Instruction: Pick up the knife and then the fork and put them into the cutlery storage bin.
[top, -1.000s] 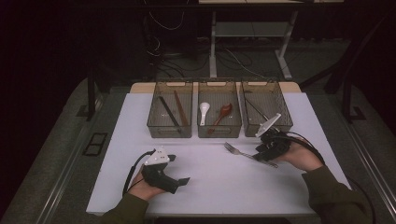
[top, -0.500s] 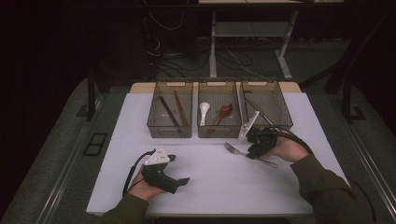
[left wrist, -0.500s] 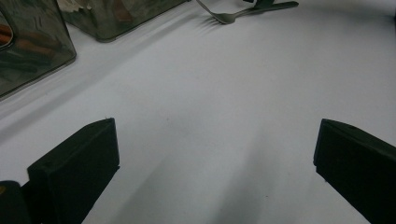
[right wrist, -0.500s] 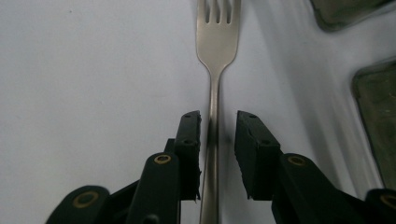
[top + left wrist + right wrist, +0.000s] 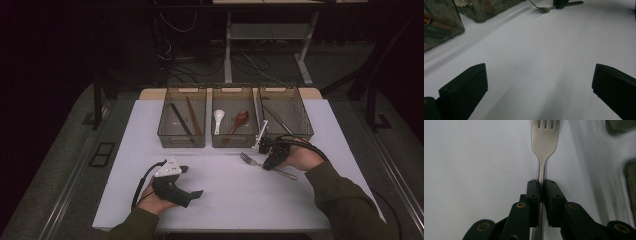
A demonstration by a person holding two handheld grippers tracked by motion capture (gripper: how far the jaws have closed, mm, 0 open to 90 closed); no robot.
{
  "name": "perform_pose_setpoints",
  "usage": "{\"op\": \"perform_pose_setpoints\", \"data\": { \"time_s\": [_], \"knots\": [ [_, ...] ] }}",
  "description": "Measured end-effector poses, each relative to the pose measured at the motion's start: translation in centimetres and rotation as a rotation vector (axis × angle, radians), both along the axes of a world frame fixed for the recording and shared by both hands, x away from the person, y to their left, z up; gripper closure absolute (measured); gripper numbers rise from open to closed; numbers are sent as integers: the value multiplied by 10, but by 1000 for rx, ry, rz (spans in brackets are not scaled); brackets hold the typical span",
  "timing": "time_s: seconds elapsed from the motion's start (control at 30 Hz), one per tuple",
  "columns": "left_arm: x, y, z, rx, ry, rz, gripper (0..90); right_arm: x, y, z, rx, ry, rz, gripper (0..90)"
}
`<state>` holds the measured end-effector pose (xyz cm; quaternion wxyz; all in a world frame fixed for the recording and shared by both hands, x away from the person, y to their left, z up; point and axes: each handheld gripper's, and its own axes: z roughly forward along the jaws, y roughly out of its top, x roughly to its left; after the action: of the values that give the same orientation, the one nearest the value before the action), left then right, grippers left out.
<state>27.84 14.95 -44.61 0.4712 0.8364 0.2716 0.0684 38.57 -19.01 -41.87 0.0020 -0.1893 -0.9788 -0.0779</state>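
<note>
A metal fork (image 5: 248, 160) lies flat on the white table (image 5: 225, 205), tines toward the left. My right gripper (image 5: 270, 162) is down on its handle; in the right gripper view the jaws have just been closing and now pinch the fork (image 5: 545, 137) at its neck, right gripper (image 5: 541, 183) shut on it. My left gripper (image 5: 192, 181) rests on the table at the near left, held by a hand. In the left gripper view its jaws stand wide apart, left gripper (image 5: 539, 75) with bare table between them, and the fork (image 5: 544, 8) lies far ahead.
Three translucent bins stand in a row at the back: the left bin (image 5: 181, 142) holds chopsticks (image 5: 177, 120), the middle bin (image 5: 235, 143) a white spoon (image 5: 218, 117) and a brown spoon (image 5: 240, 119), the right bin (image 5: 301, 132) thin metal utensils. The right bin stands close behind the right hand.
The right hand has slid left along the table to the fork, and its jaws have come together on the fork's handle. The left hand and gripper have stayed put.
</note>
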Motion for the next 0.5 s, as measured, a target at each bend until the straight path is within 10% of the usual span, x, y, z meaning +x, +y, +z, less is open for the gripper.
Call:
{"op": "perform_pose_setpoints", "data": {
  "time_s": [0.5],
  "knots": [
    [0, 0, 0, 0, 0, 0, 0, 1, 3, 1, -28, -7, -2, 848]
  ]
}}
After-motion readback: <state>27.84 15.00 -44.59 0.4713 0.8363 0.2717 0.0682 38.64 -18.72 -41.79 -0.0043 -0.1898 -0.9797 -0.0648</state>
